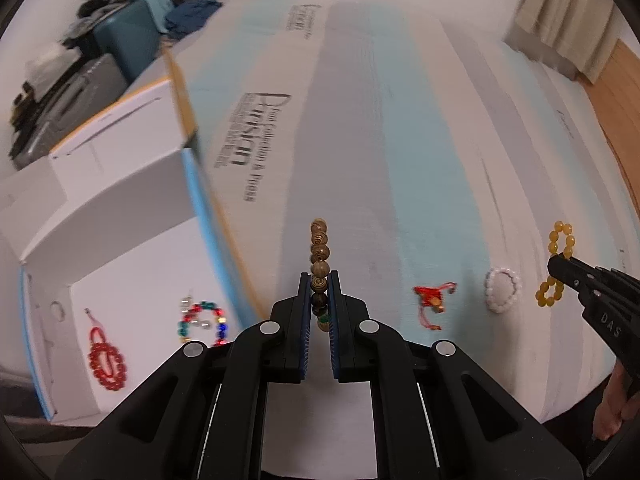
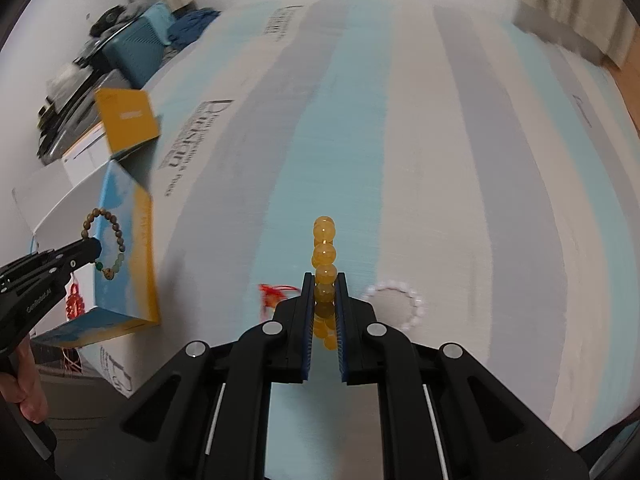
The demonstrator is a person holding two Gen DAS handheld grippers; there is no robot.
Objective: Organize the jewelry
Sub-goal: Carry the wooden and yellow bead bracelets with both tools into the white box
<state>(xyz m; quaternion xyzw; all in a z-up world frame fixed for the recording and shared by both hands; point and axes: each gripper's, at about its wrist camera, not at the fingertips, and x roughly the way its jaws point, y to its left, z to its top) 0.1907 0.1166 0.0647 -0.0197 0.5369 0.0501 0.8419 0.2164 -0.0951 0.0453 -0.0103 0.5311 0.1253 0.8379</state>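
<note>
My left gripper (image 1: pixel 320 280) is shut on a brown wooden bead bracelet (image 1: pixel 319 252) and holds it in the air beside the open white box (image 1: pixel 132 208); it also shows in the right wrist view (image 2: pixel 86 254). My right gripper (image 2: pixel 325 280) is shut on a yellow bead bracelet (image 2: pixel 324 252), also visible in the left wrist view (image 1: pixel 558 264). In the box lie a red bead bracelet (image 1: pixel 107 360) and a multicoloured bead bracelet (image 1: pixel 202 320). A red cord charm (image 1: pixel 434 298) and a white bead bracelet (image 1: pixel 503 288) lie on the striped surface.
The striped blue, grey and white surface (image 1: pixel 360 140) carries printed lettering. The box has a raised blue and yellow flap (image 2: pixel 132 252). Cluttered bags and cases (image 1: pixel 100 40) stand at the far left. A curtain (image 1: pixel 560 20) and wooden floor lie at the right.
</note>
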